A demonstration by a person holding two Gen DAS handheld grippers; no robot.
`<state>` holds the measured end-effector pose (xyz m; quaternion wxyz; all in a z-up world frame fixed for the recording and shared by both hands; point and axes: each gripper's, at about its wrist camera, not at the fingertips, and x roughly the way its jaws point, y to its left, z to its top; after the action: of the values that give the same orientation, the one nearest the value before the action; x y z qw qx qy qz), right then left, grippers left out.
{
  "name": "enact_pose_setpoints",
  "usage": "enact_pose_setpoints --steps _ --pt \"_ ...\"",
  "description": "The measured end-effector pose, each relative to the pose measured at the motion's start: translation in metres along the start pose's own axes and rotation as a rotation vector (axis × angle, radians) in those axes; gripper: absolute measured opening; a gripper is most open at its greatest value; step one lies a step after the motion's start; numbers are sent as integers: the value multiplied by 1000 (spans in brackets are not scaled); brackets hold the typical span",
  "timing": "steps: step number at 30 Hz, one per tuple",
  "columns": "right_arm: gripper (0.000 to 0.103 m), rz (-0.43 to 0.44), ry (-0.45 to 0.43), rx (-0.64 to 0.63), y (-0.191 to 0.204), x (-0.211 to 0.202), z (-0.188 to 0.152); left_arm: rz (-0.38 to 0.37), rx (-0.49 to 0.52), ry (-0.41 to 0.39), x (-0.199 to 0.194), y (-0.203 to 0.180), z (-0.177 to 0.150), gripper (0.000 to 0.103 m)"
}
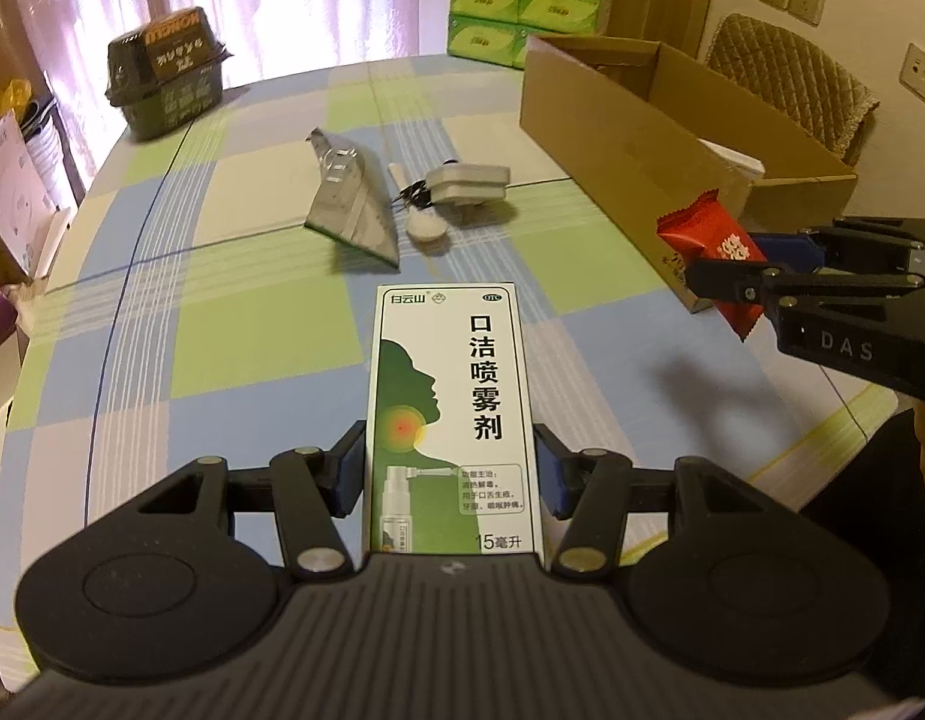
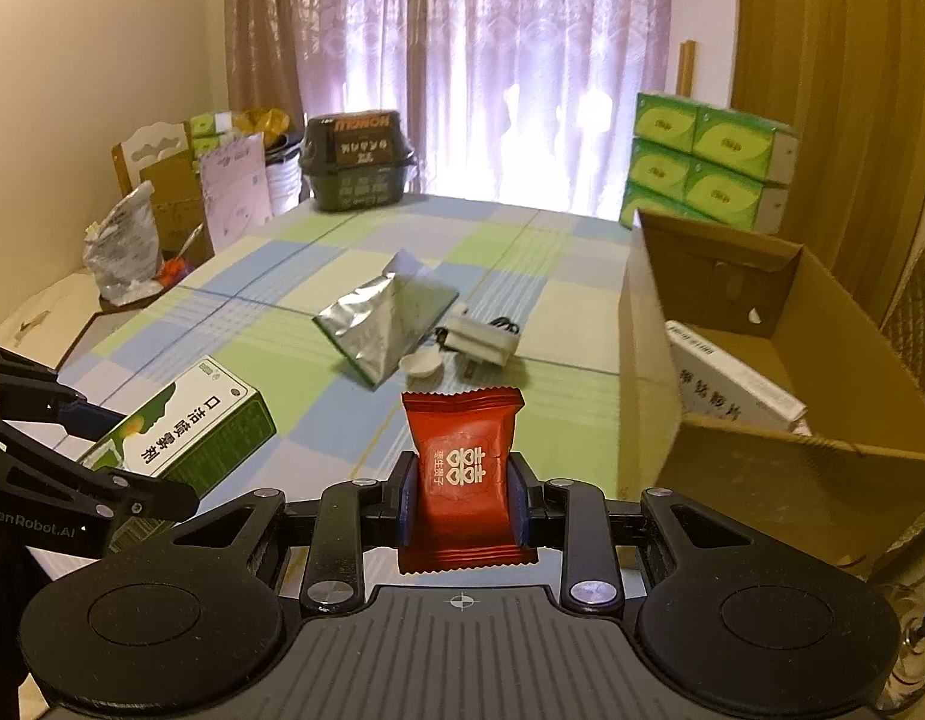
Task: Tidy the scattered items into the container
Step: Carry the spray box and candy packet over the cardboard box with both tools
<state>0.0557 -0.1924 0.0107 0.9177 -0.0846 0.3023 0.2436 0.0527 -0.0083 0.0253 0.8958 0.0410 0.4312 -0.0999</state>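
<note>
left gripper (image 1: 450, 474): fingers closed on the green-and-white spray box (image 1: 456, 414), pads clamping its long sides near the lower end; box sticks out forward, above the table (image 1: 234, 360)
right gripper (image 2: 462, 501): fingers closed on the red candy packet (image 2: 462, 468), pinched at mid-body, crimped ends free above and below
container: open cardboard box (image 2: 792, 468) on the right side of the table, flaps up; a white carton (image 2: 732, 390) already lies inside
step in hand (judged): both grippers loaded, carry to the cardboard box and drop; red candy packet is nearer, just beside the box wall in the left wrist view
how to do it well: bring right gripper over the near wall first, clear the rim and the raised flap, release only once the packet is fully above the opening; aim for bare floor beside the white carton
spray box tip: it is long and held at one end, so keep it level, let the free end cross the rim first, open the fingers low inside
risk: grippers are close together near the box, go one at a time to avoid a knock; foil wrapper is slippery, no squeezing harder needed
left on table: silver foil pouch (image 1: 351, 192), white spoon (image 1: 423, 225), grey-white charger with cord (image 1: 468, 183), well apart from the cardboard box
not task, likely: dark tub (image 1: 168, 78) at the far table edge; cannot tell if it counts
</note>
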Motion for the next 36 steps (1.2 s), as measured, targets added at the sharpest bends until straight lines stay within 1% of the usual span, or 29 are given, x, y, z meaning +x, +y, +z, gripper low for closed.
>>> enact_pose_setpoints --steps 10,18,24,29,36 --pt "32 -26 -50 4 -13 -18 9 -22 49 -30 -6 -19 17 51" --pt "32 -71 -102 33 -39 -30 23 -60 95 -62 -1 -40 45 50" --pt "32 -138 -137 56 -76 -38 37 -115 132 -99 5 -67 83 51" --pt "32 -201 -146 77 -114 -40 45 -162 160 -130 13 -96 116 51" --pt "32 -248 -146 112 -157 -41 41 -212 212 -125 39 -133 148 51"
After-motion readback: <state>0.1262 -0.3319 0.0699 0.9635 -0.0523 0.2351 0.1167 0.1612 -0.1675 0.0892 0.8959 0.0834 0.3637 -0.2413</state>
